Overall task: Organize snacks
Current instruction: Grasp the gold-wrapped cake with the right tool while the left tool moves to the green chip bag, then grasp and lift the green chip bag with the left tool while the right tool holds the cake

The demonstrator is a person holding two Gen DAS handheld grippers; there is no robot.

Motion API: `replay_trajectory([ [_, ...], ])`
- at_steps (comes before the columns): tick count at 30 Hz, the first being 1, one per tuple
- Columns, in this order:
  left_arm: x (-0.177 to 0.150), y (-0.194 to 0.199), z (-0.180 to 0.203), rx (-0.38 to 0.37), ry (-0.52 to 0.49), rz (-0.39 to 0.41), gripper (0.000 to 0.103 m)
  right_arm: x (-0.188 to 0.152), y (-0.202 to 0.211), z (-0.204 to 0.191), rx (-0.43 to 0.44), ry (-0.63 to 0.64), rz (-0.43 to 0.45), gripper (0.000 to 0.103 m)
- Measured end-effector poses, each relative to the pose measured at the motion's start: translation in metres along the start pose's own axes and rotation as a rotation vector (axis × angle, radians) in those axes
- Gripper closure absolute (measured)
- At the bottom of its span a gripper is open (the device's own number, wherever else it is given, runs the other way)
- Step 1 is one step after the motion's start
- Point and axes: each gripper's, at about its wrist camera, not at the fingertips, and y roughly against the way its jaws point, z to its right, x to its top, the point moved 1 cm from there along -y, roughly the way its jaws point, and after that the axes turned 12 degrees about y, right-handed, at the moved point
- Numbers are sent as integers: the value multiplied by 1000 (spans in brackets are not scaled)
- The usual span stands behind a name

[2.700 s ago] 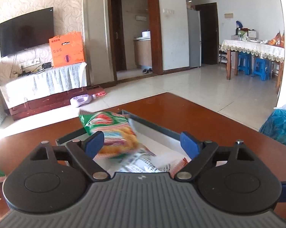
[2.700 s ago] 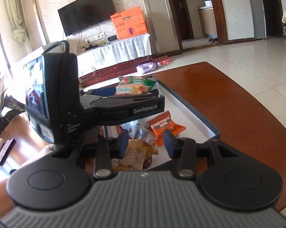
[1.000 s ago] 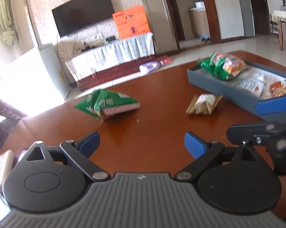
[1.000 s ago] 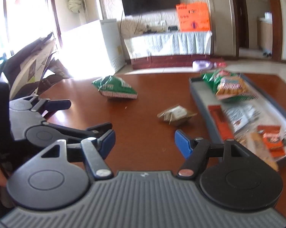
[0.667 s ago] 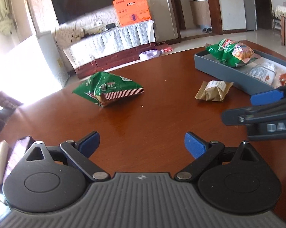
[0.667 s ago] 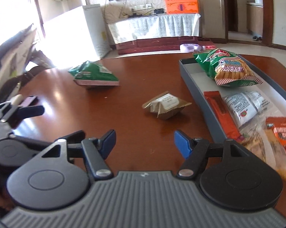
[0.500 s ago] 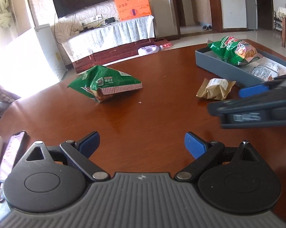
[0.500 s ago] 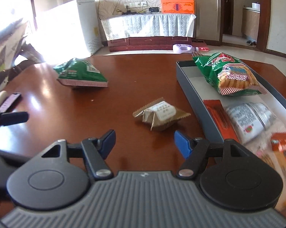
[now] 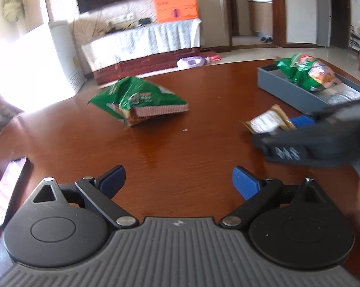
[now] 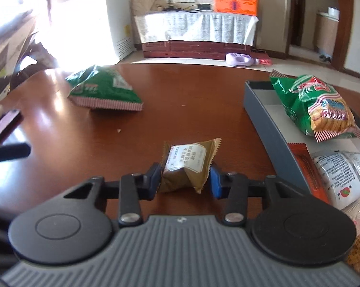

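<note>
A small brown snack packet (image 10: 187, 165) lies on the wooden table, and my right gripper (image 10: 184, 181) is closing its jaws on it, both blue pads touching its sides. From the left wrist view the same packet (image 9: 268, 120) shows just beyond the right gripper's fingers (image 9: 299, 143). My left gripper (image 9: 178, 181) hovers open over bare table with nothing between its pads. A green snack bag (image 9: 136, 98) (image 10: 103, 91) lies farther off on the table. The grey tray (image 10: 263, 119) (image 9: 287, 91) at the right holds a green cracker bag (image 10: 318, 105) and other packets.
In the tray also lie a white packet (image 10: 340, 174) and an orange-red wrapper (image 10: 304, 165). A phone (image 9: 7, 186) rests near the table's left edge. Bare table lies between the green bag and the tray.
My right gripper moved forward and down onto the brown packet, and its jaws narrowed around it. The left gripper drifted a little closer to the green bag, still open.
</note>
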Motion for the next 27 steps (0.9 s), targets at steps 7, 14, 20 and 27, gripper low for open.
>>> replay_trajectory([
  [7, 12, -5, 6, 68, -78, 91, 4, -10, 15, 14, 50, -71, -6, 58],
  [14, 37, -20, -18, 97, 64, 122, 3, -13, 16, 17, 72, -49, -15, 57],
  [20, 54, -53, -19, 141, 18, 165, 1, -16, 16, 20, 94, -41, -19, 56],
  [27, 91, -85, -42, 130, 258, 166, 0, -14, 14, 17, 91, -3, -22, 55],
])
